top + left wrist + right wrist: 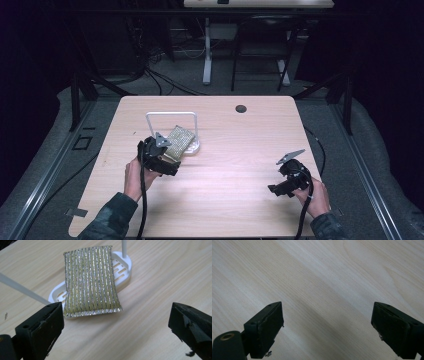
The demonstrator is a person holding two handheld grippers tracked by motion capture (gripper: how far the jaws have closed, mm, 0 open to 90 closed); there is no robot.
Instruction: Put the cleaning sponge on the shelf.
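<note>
The left gripper (117,322) is held with its jaws wide apart, and the sponge (91,280) lies just ahead of them, resting tilted on the white holder (120,267). The sponge's long axis runs away from the jaws, its near short edge overhanging the holder towards them. If the jaws are closed too low, the holder's rim may be caught with the sponge and dragged across the table (160,285). The right gripper (327,327) is likewise spread open over bare wood, well apart.
</note>
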